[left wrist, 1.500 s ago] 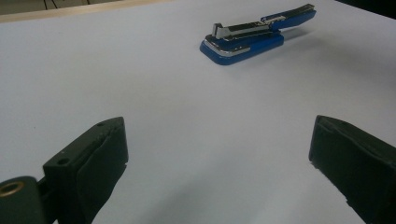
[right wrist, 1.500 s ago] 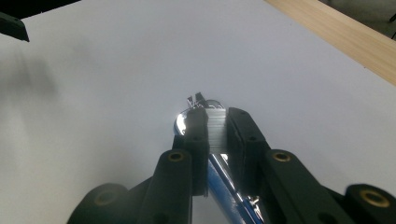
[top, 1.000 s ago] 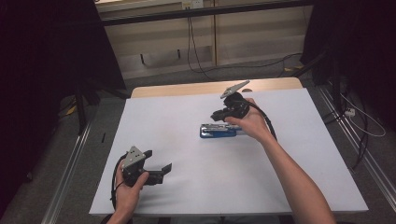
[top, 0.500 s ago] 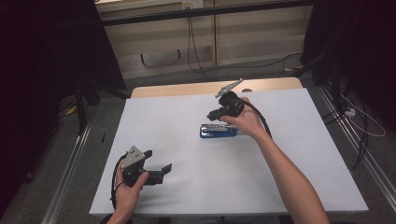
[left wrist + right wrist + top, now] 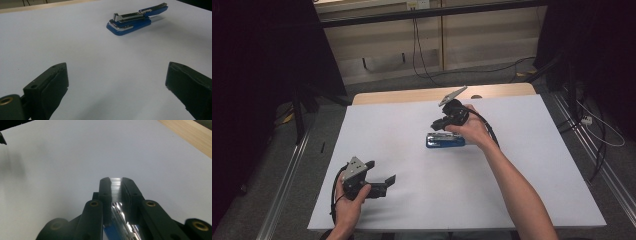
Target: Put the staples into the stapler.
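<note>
Staples sit pinched between right gripper fingers above the stapler; left gripper fingers spread.

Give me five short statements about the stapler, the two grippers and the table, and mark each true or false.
1. The left gripper has its jaws wide apart. True.
2. The right gripper is clamped on a strip of staples. True.
3. The blue stapler lies closed. False: its top arm is raised open.
4. The left gripper touches the stapler. False: it is well apart from it.
5. The table has a red cover. False: it is white.
</note>
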The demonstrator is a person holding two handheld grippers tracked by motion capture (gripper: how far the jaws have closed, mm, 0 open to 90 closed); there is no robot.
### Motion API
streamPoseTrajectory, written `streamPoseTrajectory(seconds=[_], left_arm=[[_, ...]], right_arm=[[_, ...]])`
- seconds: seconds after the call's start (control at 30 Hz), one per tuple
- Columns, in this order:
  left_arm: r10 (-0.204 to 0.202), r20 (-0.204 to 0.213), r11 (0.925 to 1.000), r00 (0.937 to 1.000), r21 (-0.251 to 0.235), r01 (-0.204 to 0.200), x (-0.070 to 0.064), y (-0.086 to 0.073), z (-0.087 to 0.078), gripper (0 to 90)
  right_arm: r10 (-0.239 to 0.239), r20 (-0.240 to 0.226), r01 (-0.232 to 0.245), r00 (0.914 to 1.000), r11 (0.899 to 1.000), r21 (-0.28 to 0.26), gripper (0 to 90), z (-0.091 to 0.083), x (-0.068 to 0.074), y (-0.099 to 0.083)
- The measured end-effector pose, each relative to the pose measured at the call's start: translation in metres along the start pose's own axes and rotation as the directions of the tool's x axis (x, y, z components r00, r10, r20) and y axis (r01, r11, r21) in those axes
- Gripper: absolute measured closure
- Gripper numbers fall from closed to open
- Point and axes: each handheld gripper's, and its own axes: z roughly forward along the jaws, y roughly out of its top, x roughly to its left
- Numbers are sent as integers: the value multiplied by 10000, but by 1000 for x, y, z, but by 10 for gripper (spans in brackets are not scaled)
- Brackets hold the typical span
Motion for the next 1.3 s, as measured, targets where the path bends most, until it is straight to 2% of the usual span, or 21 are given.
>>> streamPoseTrajectory(seconds=[0.23, 0.4, 0.6, 0.8, 1.3], left_arm=[[30, 53, 10000, 10000, 36, -30, 0, 0, 0, 48], [-3, 6, 10000, 10000, 31, 3, 0, 0, 0, 47], [14, 49, 10000, 10000, 43, -14, 0, 0, 1, 48], [19, 23, 10000, 10000, 57, -19, 0, 0, 1, 48], [2, 55, 10000, 10000, 66, -2, 0, 0, 1, 48]], right_arm=[[29, 13, -29, 10000, 10000, 46, 791, 6, -1, -2], [-656, 70, 656, 9978, 9978, 99, 791, 7, 0, -2], [-852, -9, 852, 9964, 9963, 92, 791, 6, -4, -4], [-1408, -309, 1418, 9896, 9892, 361, 791, 8, -5, -7], [-1765, -552, 1793, 9828, 9824, 516, 791, 13, -9, -7]])
